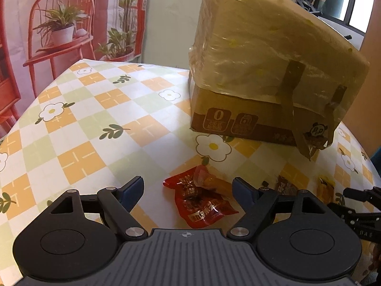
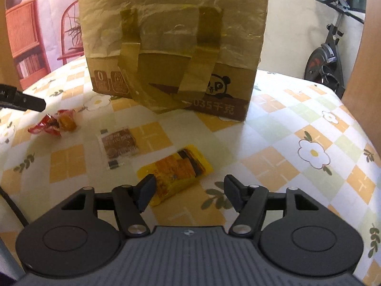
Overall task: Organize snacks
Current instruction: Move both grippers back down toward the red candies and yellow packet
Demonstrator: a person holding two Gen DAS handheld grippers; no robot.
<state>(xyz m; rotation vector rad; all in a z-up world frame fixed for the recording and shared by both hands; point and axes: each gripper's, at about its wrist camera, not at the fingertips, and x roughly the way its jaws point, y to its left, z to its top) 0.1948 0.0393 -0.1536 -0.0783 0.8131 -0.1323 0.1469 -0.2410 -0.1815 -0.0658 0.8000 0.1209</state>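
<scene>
Between the spread fingers of the left gripper (image 1: 188, 188) lies a red snack packet (image 1: 202, 202), flat on the counter (image 1: 95, 128), with a small orange-wrapped sweet (image 1: 209, 181) touching its far edge. Nothing is pinched; the jaws stand wide on either side of the packet. Over on the right, the right gripper (image 2: 189, 194) is just as open and just as empty, and a yellow snack packet (image 2: 177, 171) sits skewed in front of it, its near corner just beside the left finger, so it's not centred in the gap.

A little farther out, a brown sachet (image 2: 118, 145) lies between the two packets, apart from both. Beyond everything stands the cardboard box (image 2: 176, 47), wrapped in plastic with tape strips hanging down its front, looking closed from here.

This reads as the pick-up stage, with all the snacks loose on the counter and none gathered yet. The left side looks ready: lower, close on the red packet, mind the sweet riding along. The right likely needs a nudge to the left first to square up on the yellow packet. Thin, crinkly wrappers could slide out of a shallow grip.
</scene>
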